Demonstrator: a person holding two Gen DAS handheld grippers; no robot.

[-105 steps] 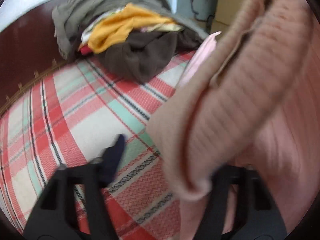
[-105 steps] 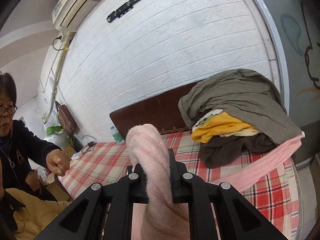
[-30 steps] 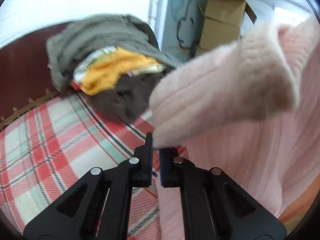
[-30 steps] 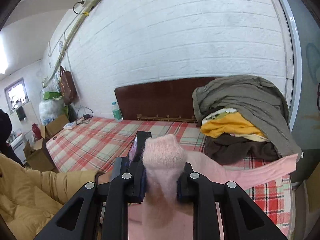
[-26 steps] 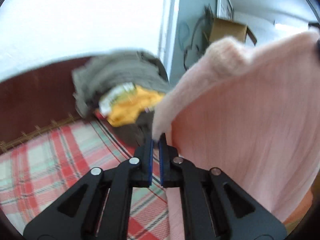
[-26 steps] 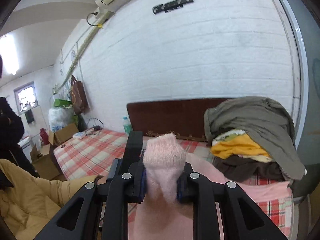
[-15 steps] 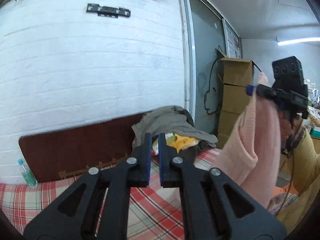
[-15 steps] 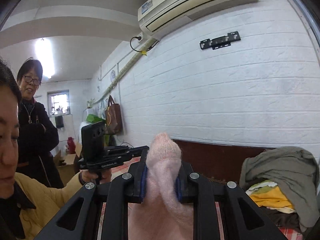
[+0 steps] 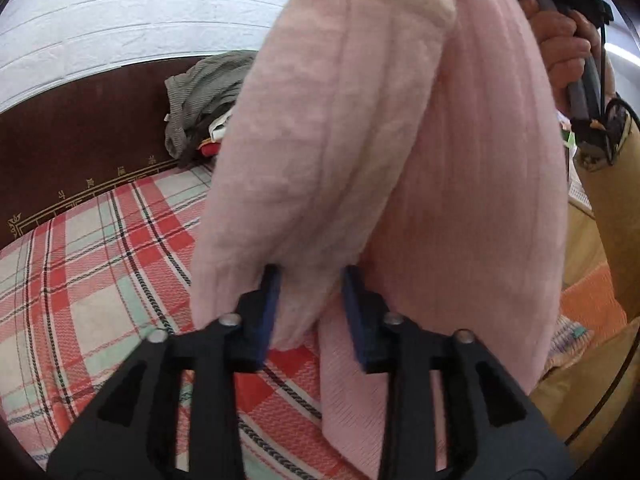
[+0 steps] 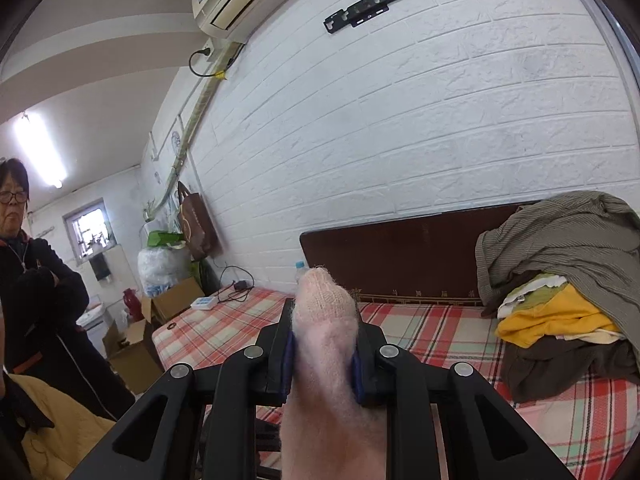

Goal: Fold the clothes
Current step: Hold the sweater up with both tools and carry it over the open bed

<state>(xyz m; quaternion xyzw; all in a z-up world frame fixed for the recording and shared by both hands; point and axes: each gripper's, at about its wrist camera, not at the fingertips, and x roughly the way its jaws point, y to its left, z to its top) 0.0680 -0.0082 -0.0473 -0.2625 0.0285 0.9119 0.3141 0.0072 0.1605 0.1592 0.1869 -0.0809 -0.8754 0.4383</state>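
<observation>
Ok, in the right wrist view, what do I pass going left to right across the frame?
Woman in black → cardboard boxes → brown bag hanging on the wall → pink sweater pinched in the right claw → pile of clothes at the headboard.

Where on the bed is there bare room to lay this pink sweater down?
Bare plaid bedspread runs from the headboard toward the left gripper, left of the hanging pink sweater. The clothes pile crowds the headboard's right end.
</observation>
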